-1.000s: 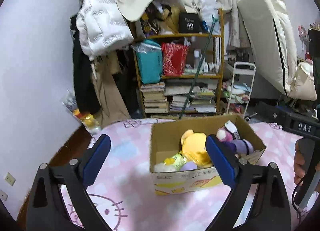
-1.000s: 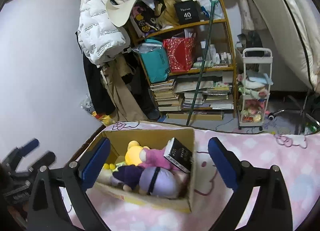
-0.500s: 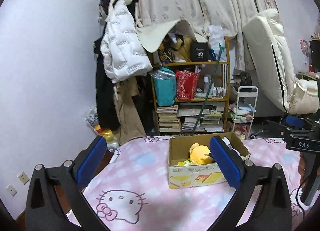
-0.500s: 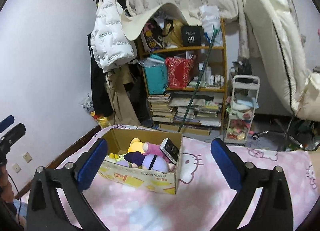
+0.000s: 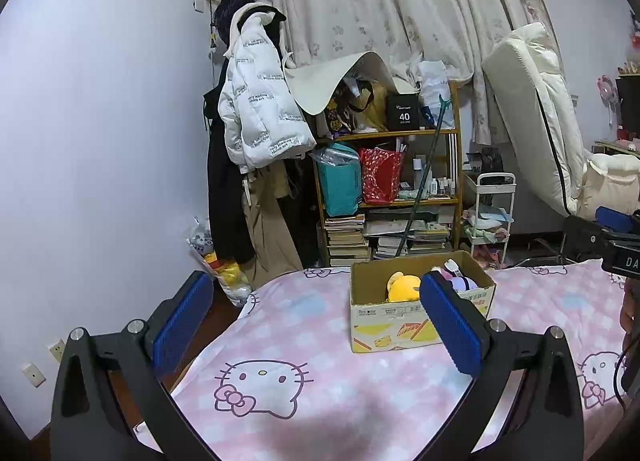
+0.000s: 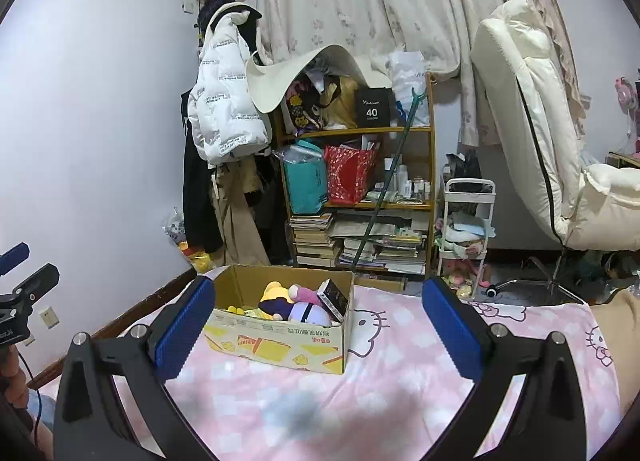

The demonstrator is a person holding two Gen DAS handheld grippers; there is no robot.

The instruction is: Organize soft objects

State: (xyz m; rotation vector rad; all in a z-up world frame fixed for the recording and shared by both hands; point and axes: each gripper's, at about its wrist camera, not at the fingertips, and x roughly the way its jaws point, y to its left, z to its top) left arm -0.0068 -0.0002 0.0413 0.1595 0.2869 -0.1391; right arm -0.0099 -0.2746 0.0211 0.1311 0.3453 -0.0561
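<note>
**Operator:** Report the state of both grippers.

**Inspector:** The left gripper (image 5: 316, 325) has its jaws spread wide, with nothing between the blue pads (image 5: 450, 327). The right gripper (image 6: 318, 325) is likewise wide apart and carries nothing. Both hang above the near part of the bed cover (image 5: 304, 325), clear of the fabric.

**Operator:** Location of the task items?

**Inspector:** The soft toys sit inside the cardboard box (image 6: 280, 341). The box stands on the pink cat-print bed cover, close to its far edge and nearer the far left corner than the right. In the right wrist view the box holds a yellow plush (image 6: 276, 291), a pink plush (image 6: 302, 293), a purple plush (image 6: 296, 311) and a dark boxed item (image 6: 334, 297) leaning against the right wall of the box. In the left wrist view the right pad of the left gripper overlaps part of the box; the yellow plush (image 5: 402, 287) remains visible.

**Operator:** Surroundings?

**Inspector:** Beyond the far edge of the bed stands a wooden shelf (image 6: 430, 165) loaded with books and bags. A white puffer jacket (image 6: 224, 117) hangs to its left. A white trolley (image 6: 468, 229) stands to its right.
</note>
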